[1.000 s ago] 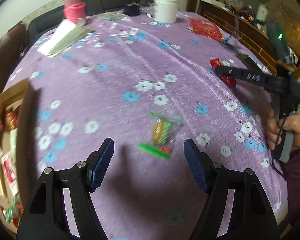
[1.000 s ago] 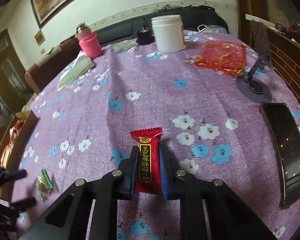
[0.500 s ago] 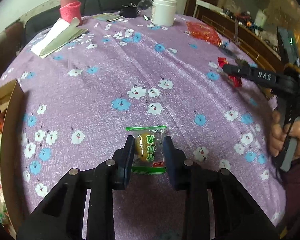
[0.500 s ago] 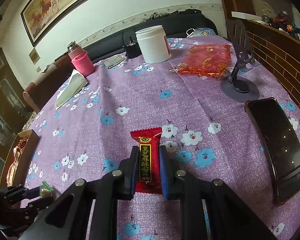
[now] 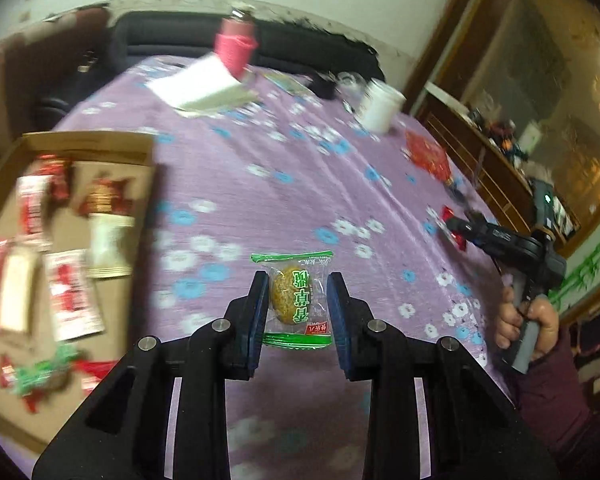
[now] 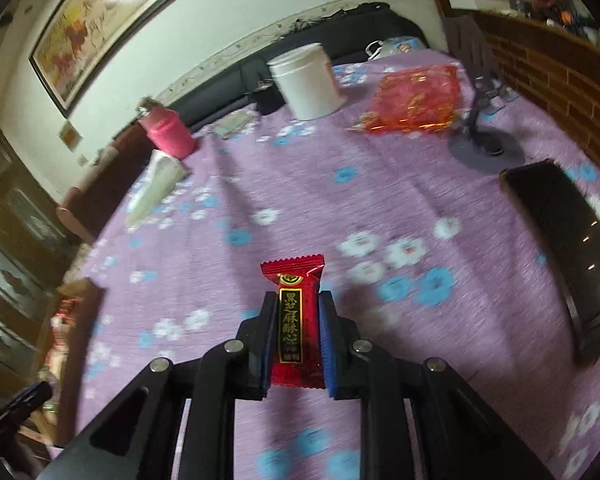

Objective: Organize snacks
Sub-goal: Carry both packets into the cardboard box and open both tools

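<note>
1. My left tongs (image 5: pixel 297 300) are closed on a green-edged clear snack packet (image 5: pixel 294 299), held above the purple flowered bench (image 5: pixel 300 184).
2. A cardboard box (image 5: pixel 88 144) sits on the bench to the left of those tongs, with red and white snack packets (image 5: pixel 66 296) lying inside it.
3. My right tongs (image 6: pixel 298 330) pinch a red candy bar wrapper (image 6: pixel 296 320) upright between their blue pads, off the bench.
4. Farther back I see a white jar (image 6: pixel 306 80), a red foil bag (image 6: pixel 416 100) and a pink cup (image 6: pixel 168 134).
5. A dark phone (image 6: pixel 568 256) lies at the right, near a phone stand (image 6: pixel 480 136).
</note>
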`<action>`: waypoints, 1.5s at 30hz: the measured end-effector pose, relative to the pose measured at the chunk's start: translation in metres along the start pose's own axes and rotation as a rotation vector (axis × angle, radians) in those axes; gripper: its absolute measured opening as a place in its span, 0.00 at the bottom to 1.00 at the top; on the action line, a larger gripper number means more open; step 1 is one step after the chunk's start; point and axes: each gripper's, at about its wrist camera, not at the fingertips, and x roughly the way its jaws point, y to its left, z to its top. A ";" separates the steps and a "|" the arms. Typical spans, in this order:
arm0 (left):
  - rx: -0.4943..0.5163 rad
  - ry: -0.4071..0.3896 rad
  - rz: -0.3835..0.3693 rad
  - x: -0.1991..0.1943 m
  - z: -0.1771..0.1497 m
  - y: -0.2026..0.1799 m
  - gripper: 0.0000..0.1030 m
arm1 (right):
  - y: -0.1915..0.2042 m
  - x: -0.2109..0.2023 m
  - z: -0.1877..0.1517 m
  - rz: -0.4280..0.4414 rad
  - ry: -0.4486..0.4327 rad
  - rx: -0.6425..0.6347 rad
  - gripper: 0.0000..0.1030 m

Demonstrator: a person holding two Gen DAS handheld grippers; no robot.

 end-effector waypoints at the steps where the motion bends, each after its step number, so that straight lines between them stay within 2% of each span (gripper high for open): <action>1: -0.016 -0.019 0.013 -0.011 0.000 0.010 0.28 | 0.008 -0.002 -0.002 0.026 0.007 0.002 0.21; 9: -0.131 -0.120 0.127 -0.071 -0.014 0.082 0.28 | 0.117 -0.004 -0.015 0.168 0.061 -0.144 0.21; 15: -0.211 -0.143 0.220 -0.098 -0.017 0.134 0.28 | 0.198 0.008 -0.037 0.247 0.142 -0.261 0.21; 22: -0.210 -0.103 0.313 -0.096 0.000 0.171 0.28 | 0.285 0.034 -0.063 0.313 0.218 -0.381 0.21; 27: -0.191 -0.073 0.338 -0.080 0.017 0.188 0.28 | 0.336 0.063 -0.080 0.330 0.280 -0.457 0.21; 33: -0.193 -0.013 0.333 -0.053 0.038 0.206 0.28 | 0.371 0.106 -0.091 0.302 0.324 -0.492 0.21; 38: -0.240 0.038 0.330 -0.032 0.050 0.228 0.28 | 0.383 0.139 -0.095 0.269 0.356 -0.482 0.21; 42: -0.273 0.045 0.312 -0.026 0.053 0.237 0.28 | 0.388 0.154 -0.098 0.247 0.369 -0.494 0.21; 44: -0.285 0.054 0.303 -0.024 0.053 0.239 0.33 | 0.389 0.157 -0.099 0.240 0.358 -0.501 0.24; 45: -0.295 0.057 0.291 -0.024 0.052 0.241 0.39 | 0.388 0.157 -0.100 0.235 0.343 -0.500 0.24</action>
